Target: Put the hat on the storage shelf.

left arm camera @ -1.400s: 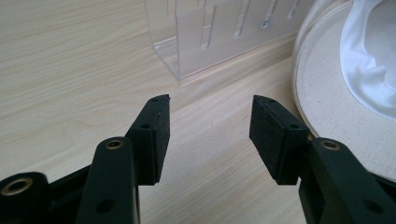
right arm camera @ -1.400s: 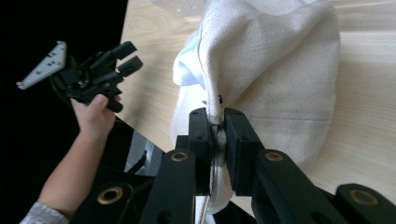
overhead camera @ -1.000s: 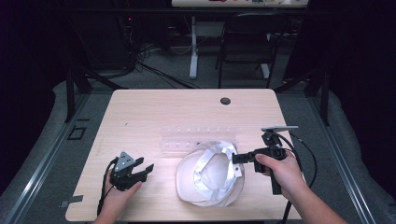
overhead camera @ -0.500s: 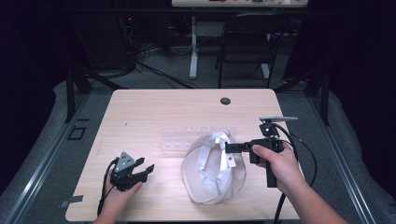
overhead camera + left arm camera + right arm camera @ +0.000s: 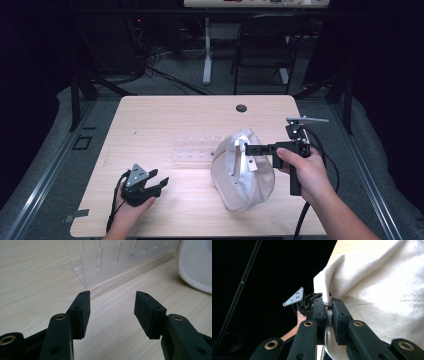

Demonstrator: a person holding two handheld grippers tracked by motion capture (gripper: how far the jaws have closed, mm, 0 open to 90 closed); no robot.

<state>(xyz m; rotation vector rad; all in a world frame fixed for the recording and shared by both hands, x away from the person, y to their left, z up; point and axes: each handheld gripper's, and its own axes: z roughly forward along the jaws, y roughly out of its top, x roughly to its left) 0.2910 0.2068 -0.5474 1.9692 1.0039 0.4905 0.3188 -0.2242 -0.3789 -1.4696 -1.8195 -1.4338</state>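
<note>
Lifting bag [image 5: 242, 172] by rim, right gripper [image 5: 248, 148] clamped on it; left gripper [image 5: 159, 183] wide, idle; next: grab opposite rim.

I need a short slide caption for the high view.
Right gripper lifts a white cap by its edge; left gripper rests open.

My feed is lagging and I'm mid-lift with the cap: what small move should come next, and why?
Probably bring the left claw across to the cap. The right claw is shut on its rim, lifting that edge while the crown sags onto the table. The left claw sits open and idle beside the clear acrylic rack, free to steady the hanging side.
</note>
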